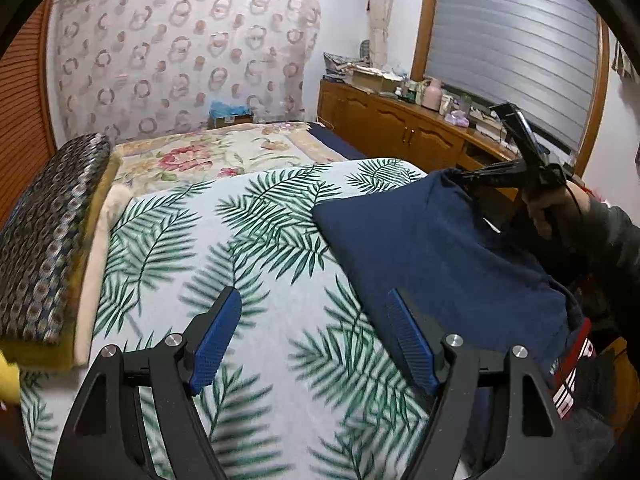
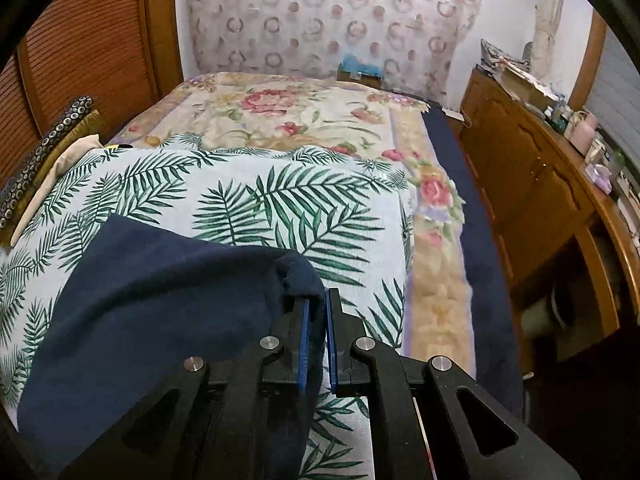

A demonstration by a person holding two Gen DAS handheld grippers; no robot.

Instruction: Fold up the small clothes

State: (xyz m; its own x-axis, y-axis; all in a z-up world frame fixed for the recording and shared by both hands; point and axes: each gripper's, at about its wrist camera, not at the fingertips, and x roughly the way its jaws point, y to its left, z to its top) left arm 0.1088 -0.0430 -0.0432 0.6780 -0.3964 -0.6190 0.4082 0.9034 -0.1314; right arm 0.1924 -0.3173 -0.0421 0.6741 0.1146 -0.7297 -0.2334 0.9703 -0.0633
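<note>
A navy blue garment [image 1: 444,248] lies on the palm-leaf sheet [image 1: 248,240] at the bed's right side. My left gripper [image 1: 314,340] is open and empty, hovering over the sheet with its right finger above the garment's near left edge. My right gripper [image 2: 317,332] is shut on the navy garment [image 2: 160,304], pinching a bunched far corner and holding it a little above the sheet [image 2: 280,208]. From the left wrist view the right gripper [image 1: 466,174] shows at the garment's far right corner. A red and white print shows at the garment's near right end [image 1: 576,364].
A stack of folded patterned cushions [image 1: 48,240] lies along the bed's left edge. A floral blanket [image 2: 288,116] covers the far half of the bed. A wooden cabinet [image 2: 540,184] with clutter on top runs along the right wall. A wooden slatted door [image 2: 80,52] stands at the left.
</note>
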